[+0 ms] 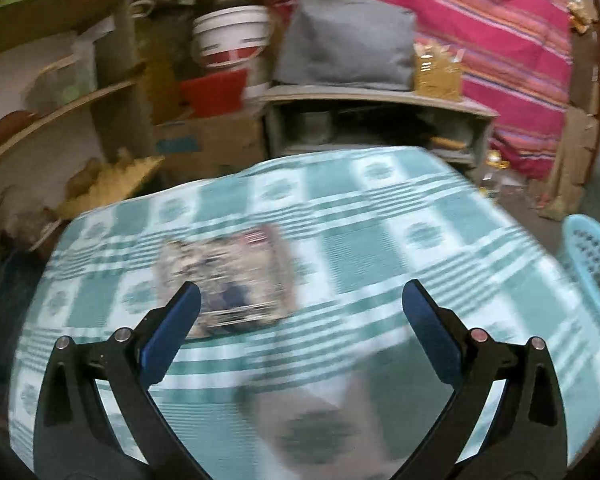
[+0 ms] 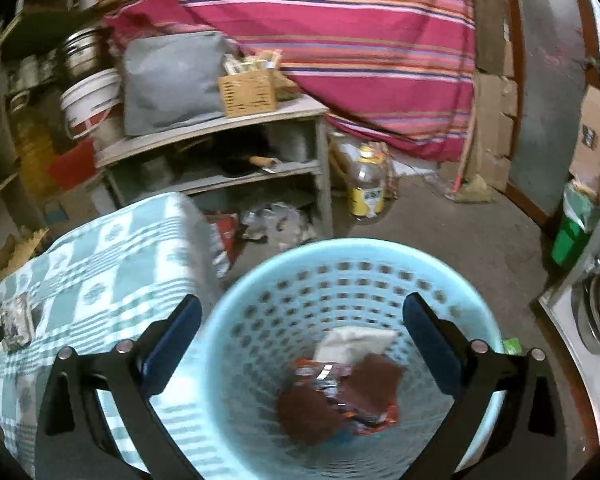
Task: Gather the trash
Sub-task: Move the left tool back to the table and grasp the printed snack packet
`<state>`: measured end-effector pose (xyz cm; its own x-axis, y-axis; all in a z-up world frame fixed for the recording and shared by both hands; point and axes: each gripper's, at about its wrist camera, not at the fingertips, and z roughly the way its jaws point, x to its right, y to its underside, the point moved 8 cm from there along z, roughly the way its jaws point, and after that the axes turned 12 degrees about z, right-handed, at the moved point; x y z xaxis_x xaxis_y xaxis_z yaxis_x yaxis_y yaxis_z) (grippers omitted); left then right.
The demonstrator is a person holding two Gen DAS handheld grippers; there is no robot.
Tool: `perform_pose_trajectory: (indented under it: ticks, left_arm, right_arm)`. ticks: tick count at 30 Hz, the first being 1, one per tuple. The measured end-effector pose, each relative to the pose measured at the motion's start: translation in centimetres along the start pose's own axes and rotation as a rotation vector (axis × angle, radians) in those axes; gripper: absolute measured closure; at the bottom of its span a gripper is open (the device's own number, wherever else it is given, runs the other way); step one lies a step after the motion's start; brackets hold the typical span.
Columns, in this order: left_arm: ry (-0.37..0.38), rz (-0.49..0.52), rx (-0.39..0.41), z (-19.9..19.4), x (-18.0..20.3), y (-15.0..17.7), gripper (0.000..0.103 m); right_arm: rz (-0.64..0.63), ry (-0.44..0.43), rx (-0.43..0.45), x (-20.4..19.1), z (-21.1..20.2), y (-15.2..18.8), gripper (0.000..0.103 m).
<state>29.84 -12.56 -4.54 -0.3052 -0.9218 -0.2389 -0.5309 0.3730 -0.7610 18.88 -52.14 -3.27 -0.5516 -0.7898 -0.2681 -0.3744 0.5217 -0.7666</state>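
Note:
A flat printed wrapper (image 1: 224, 280) lies on the green-and-white checked tablecloth (image 1: 360, 240). My left gripper (image 1: 300, 300) is open above the cloth, its left finger just in front of the wrapper. The view is blurred. A pale blurred piece (image 1: 316, 424) lies near the front edge between the fingers. My right gripper (image 2: 302, 312) is open and empty above a light blue perforated basket (image 2: 260, 280). In the basket lie a red-brown wrapper (image 2: 340, 396) and a white packet (image 2: 356, 342). The printed wrapper also shows in the right wrist view (image 2: 16, 322).
The blue basket (image 1: 596, 256) stands off the table's right side. A grey shelf unit (image 2: 220, 148) with a grey bag and a small box stands behind. A plastic bottle (image 2: 366, 188) stands on the floor. A striped red cloth (image 2: 340, 40) hangs behind. Shelves and buckets (image 1: 232, 36) are at left.

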Motion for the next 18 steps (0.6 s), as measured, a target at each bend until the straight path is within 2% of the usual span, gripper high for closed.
perform_pose_trajectory:
  ticks: [5,10,14,18]
  left_arm:
    - [-0.015,-0.092,-0.056,2.0,-5.0,2.6,0.006]
    - [-0.043,-0.133,-0.084,3.0,-8.1,3.9,0.006]
    - [-0.040,-0.163,-0.114,4.2,-9.6,4.7,0.006]
    - [0.001,-0.174,-0.143,5.7,-10.5,5.2,0.006]
  right_arm:
    - [-0.070,-0.069,0.008,-6.4,-0.5,2.1,0.005]
    - [-0.073,-0.162,-0.036,-12.2,-0.1,4.7,0.005]
    - [-0.120,-0.173,-0.078,-15.4,0.8,6.8,0.005]
    - [-0.170,-0.178,-0.104,-17.8,1.5,8.5,0.005]
